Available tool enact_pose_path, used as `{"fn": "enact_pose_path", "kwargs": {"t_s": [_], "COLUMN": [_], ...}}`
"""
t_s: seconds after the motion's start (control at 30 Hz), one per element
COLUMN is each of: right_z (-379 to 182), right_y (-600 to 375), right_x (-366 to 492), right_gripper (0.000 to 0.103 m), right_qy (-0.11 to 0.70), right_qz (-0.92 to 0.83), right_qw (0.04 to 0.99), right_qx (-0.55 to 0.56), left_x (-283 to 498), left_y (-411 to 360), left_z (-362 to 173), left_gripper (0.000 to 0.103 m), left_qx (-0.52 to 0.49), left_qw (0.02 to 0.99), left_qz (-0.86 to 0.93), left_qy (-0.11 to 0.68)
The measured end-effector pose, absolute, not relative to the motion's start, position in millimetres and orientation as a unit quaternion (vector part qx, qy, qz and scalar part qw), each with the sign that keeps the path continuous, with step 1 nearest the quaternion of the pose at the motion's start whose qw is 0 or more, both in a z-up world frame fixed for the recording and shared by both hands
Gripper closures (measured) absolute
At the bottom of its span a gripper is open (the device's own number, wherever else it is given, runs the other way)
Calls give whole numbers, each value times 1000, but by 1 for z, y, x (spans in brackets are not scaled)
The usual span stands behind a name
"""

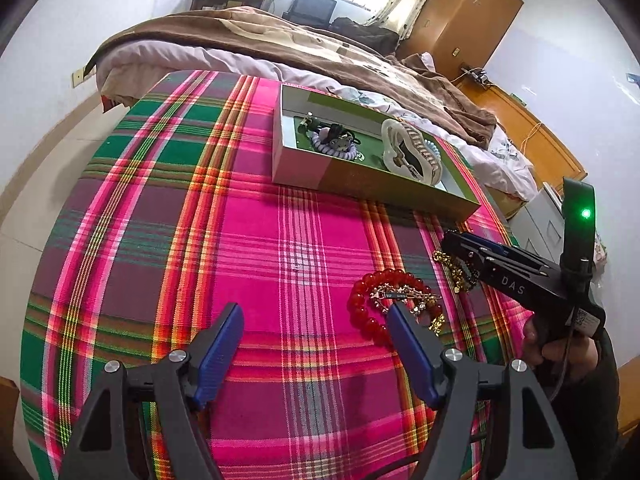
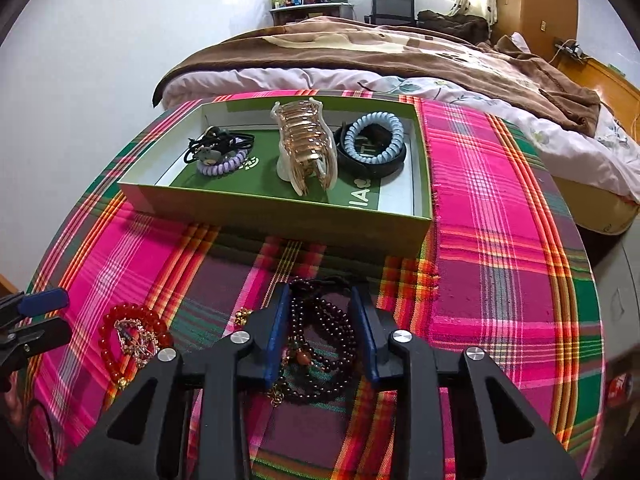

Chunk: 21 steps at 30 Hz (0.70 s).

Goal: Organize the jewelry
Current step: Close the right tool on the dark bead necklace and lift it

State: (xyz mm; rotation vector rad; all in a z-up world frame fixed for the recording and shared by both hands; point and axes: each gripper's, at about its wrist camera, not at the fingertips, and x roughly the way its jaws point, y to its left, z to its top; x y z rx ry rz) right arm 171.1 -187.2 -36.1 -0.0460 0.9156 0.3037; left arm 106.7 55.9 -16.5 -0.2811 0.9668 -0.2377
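Observation:
A shallow green box (image 2: 280,216) stands on the plaid table and holds a purple coil hair tie (image 2: 222,160), a clear claw clip (image 2: 306,148) and a blue coil tie (image 2: 374,138). The box also shows in the left wrist view (image 1: 360,184). A dark beaded necklace (image 2: 324,344) lies between the fingers of my right gripper (image 2: 324,292), which is open around it. A red bead bracelet (image 1: 372,300) with a gold hairpin (image 1: 404,294) lies by the right fingertip of my left gripper (image 1: 314,312), which is open and empty. The bracelet also shows in the right wrist view (image 2: 120,336).
The plaid cloth (image 1: 240,240) covers a round table. A bed with a brown blanket (image 2: 400,52) stands right behind it. A wooden wardrobe (image 1: 460,12) stands at the back right. My right gripper's body (image 1: 520,276) is low over the table's right side.

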Motion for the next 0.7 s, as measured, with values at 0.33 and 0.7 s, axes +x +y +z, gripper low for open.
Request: {"fn": "enact_pose_path", "kwargs": {"t_s": [0.33,0.7], "right_z": [-22,7], "right_y": [-213,-259], "right_x": [160,135], "right_gripper": [87,87], "right_qy": [413,370], "right_qz": [145,147], "right_qw": [899,913], "right_qx": [25,86], "left_x": [113,126], "left_y": [51,11], "left_z": [-18,-5], "left_gripper": [29,29], "left_qx": [-127,-77], "left_qw": [866,868], "left_qz": [-107,-135], "left_qy": [471,472]}}
